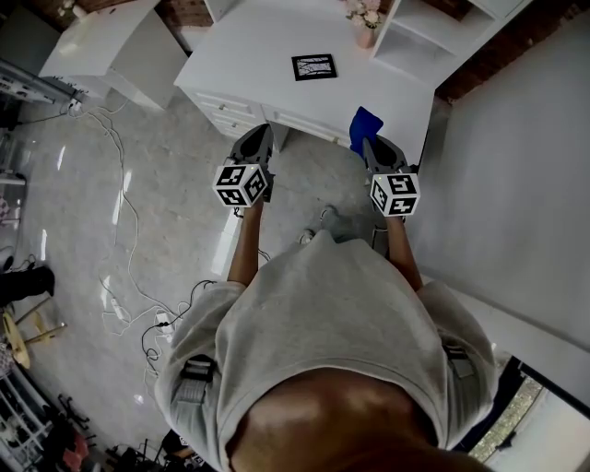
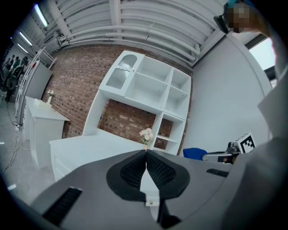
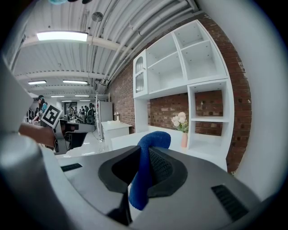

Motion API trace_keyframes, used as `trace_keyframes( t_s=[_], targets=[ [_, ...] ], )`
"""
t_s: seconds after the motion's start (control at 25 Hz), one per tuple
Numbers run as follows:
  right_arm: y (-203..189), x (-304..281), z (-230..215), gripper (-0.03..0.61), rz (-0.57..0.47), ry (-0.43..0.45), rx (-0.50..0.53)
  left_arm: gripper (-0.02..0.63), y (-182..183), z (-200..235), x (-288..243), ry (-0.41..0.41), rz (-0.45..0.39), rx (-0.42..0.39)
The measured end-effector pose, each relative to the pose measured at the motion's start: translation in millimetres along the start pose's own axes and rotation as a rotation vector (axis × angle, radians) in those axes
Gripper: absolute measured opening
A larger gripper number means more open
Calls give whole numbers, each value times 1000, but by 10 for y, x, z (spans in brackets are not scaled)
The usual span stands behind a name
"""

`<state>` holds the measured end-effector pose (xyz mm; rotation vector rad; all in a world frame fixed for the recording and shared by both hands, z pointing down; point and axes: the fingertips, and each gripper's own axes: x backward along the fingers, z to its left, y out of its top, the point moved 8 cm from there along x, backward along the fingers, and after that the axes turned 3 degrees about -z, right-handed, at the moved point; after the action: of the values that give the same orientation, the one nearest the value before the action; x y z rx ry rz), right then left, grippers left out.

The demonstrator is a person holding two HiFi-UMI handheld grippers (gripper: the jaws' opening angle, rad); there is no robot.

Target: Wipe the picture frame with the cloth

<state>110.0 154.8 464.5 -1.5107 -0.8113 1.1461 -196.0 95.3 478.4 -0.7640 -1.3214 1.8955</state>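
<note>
Nearest, the person's grey shirt [image 1: 323, 313] fills the lower head view, with both arms held out over the floor [image 1: 166, 184]. The left hand-held gripper [image 2: 146, 157] has its jaws pressed together with nothing between them. The right hand-held gripper [image 3: 143, 157] is clamped on the blue cloth [image 3: 145, 170], which sticks up past its jaws. Beyond stands the white table [image 1: 249, 46]; the picture frame [image 1: 313, 66] lies flat on it, apart from both tools. Farther back, 1 pink vase of flowers [image 1: 366, 26] sits beside the white shelf unit [image 1: 419, 37].
</note>
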Motion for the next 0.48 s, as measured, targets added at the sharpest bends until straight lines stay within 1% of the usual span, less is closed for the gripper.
trace_keyframes(
  t_s=[0.2,0.36,0.48],
  targets=[
    [6,27,-12,61,2,0,2,17,-17,-20,-58,-4,6,11],
    [-71,-55,-49,61,6,5,-5,17,-83,-26,-153,-14,10,4],
    [-59,-138,-37,61,7,14,-7,17,-58,30,-166,-6,10,5]
  ],
)
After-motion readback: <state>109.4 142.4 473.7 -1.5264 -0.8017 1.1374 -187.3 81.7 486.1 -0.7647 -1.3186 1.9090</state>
